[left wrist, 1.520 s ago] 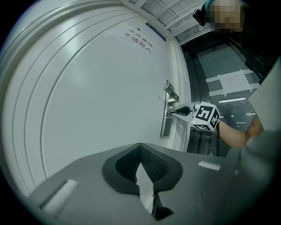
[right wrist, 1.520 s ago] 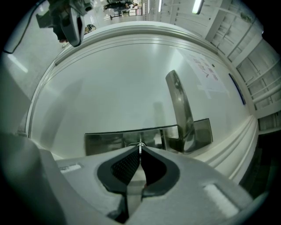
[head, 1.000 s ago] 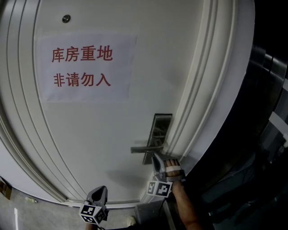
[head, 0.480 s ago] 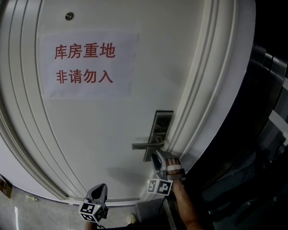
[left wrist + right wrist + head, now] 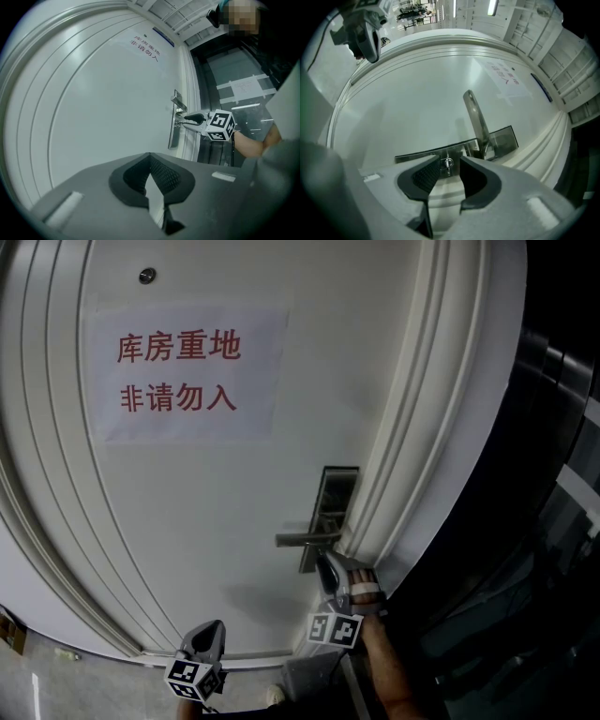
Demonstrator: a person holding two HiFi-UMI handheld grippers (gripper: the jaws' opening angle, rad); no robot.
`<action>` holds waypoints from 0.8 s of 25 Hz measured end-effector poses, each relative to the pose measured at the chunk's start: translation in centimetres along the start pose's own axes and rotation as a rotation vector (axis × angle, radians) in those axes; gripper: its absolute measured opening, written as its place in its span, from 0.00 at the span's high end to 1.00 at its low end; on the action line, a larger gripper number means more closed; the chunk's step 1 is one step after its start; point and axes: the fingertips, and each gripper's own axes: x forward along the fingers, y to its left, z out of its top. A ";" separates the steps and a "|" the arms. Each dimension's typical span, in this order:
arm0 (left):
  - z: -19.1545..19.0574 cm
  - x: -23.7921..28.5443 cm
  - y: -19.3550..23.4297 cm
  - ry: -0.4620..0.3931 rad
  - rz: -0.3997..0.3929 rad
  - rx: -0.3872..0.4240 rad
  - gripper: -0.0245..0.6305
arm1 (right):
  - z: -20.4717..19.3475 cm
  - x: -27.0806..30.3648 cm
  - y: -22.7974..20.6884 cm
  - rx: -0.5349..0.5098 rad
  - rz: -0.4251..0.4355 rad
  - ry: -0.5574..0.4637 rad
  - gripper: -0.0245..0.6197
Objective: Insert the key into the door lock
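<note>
A white door [image 5: 234,521] carries a steel lock plate [image 5: 335,507] with a lever handle [image 5: 305,538]. My right gripper [image 5: 327,568] points at the plate's lower end, just under the handle. In the right gripper view a small silver key [image 5: 448,163] sticks out of the keyhole, between the pads of my right gripper [image 5: 449,164]. The jaws are closing but do not touch the key. My left gripper [image 5: 212,629] hangs lower left, away from the lock, and it [image 5: 150,157] is shut on nothing.
A paper sign with red characters [image 5: 183,376] is taped high on the door. A ribbed white door frame [image 5: 412,474] runs down the right of the lock, with dark glass [image 5: 553,521] beyond it. A person's forearm [image 5: 389,676] holds the right gripper.
The head view has shifted slightly. Both grippers stay where they were, the right one at the lock plate.
</note>
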 end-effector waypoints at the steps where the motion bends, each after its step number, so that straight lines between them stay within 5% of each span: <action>1: 0.1 0.0 0.0 -0.002 -0.002 0.002 0.96 | 0.1 -0.2 0.0 0.006 -0.001 -0.005 0.76; 12: 1.4 -0.9 -0.7 -0.022 -0.019 0.020 0.96 | 0.3 -2.7 -0.7 0.186 -0.017 -0.028 0.93; 20: 2.3 -2.1 -1.3 -0.034 -0.027 0.043 0.96 | -0.9 -5.3 -0.1 0.436 -0.030 -0.026 0.96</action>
